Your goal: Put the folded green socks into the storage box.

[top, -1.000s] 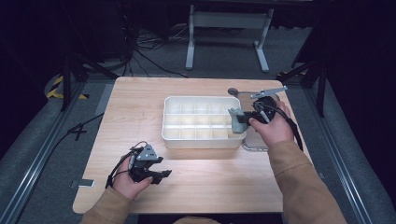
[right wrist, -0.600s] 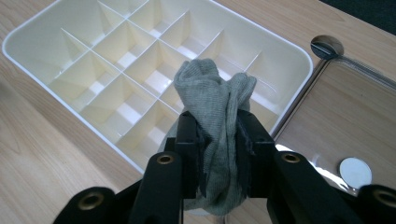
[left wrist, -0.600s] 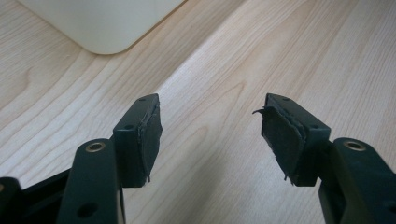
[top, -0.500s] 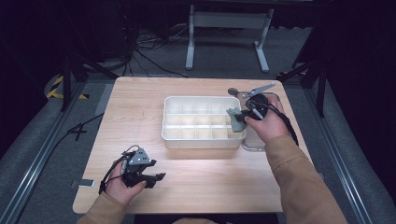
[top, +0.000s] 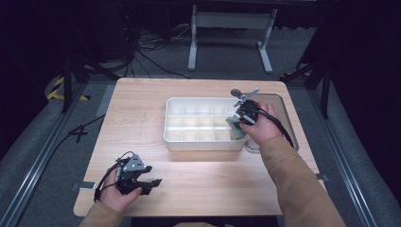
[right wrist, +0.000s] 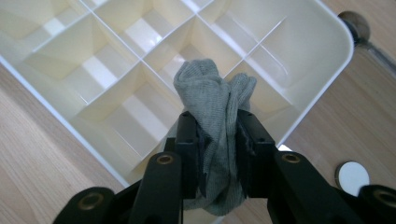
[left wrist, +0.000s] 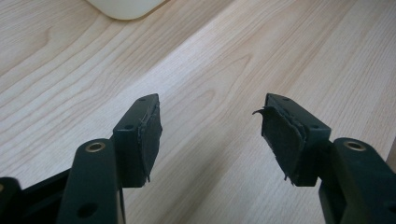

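Dark floor and cables surround a pale wooden table [top: 142,109], where at the near left the left gripper [top: 150,185] rests with its jaws spread and nothing between them, well apart from the white divided tray [top: 198,141] at the centre. Further right, the right gripper [right wrist: 218,135] pinches a bunched grey sock [right wrist: 212,100], its long axis running up along the jaws, directly above the tray's right-hand compartments, so this hand is by far the nearer and the sock likely goes straight down.

The left tool [left wrist: 212,135] hangs agape over the wooden table [left wrist: 224,60].
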### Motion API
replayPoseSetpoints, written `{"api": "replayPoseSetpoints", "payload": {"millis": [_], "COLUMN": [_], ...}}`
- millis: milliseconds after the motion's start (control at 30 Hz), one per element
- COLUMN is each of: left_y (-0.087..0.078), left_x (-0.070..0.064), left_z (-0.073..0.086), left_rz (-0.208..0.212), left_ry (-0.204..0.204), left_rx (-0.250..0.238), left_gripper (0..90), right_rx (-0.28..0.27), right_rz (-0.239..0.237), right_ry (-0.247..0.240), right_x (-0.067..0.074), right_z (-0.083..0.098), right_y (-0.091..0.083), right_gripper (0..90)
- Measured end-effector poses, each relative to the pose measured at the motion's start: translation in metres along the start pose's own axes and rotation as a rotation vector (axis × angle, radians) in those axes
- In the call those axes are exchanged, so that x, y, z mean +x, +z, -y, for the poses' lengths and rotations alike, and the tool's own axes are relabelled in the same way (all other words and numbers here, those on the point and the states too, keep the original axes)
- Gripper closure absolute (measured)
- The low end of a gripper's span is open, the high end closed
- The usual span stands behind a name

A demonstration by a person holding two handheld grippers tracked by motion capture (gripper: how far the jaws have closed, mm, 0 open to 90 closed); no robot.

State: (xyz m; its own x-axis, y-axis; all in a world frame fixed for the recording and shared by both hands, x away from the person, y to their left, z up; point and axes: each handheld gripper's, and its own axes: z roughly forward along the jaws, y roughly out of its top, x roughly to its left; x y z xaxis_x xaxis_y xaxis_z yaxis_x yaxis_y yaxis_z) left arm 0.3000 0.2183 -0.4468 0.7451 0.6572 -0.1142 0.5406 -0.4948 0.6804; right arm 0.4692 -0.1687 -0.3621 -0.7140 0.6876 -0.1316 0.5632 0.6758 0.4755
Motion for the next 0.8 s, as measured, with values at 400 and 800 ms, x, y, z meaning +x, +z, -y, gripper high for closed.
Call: {"api": "replayPoseSetpoints", "payload": {"millis": [400,800], "left_y": [-0.003,0.0], "left_x": [0.001,0.001], "left_z": [0.006,0.004], "left_rz": [-0.009,-0.006], "left_ry": [-0.023,-0.017], "left_rx": [0.012,0.009], "left_gripper": [38.7,38.6], "right_rx": [0.124,0.216], "right_rz": [-0.028,-0.013], "right_ry": [0.052,0.047], "right_x": [0.0,0.004], "right_z": [0.003,-0.003], "right_y": [0.025,0.033], "right_gripper": [73.4,73.4]}}
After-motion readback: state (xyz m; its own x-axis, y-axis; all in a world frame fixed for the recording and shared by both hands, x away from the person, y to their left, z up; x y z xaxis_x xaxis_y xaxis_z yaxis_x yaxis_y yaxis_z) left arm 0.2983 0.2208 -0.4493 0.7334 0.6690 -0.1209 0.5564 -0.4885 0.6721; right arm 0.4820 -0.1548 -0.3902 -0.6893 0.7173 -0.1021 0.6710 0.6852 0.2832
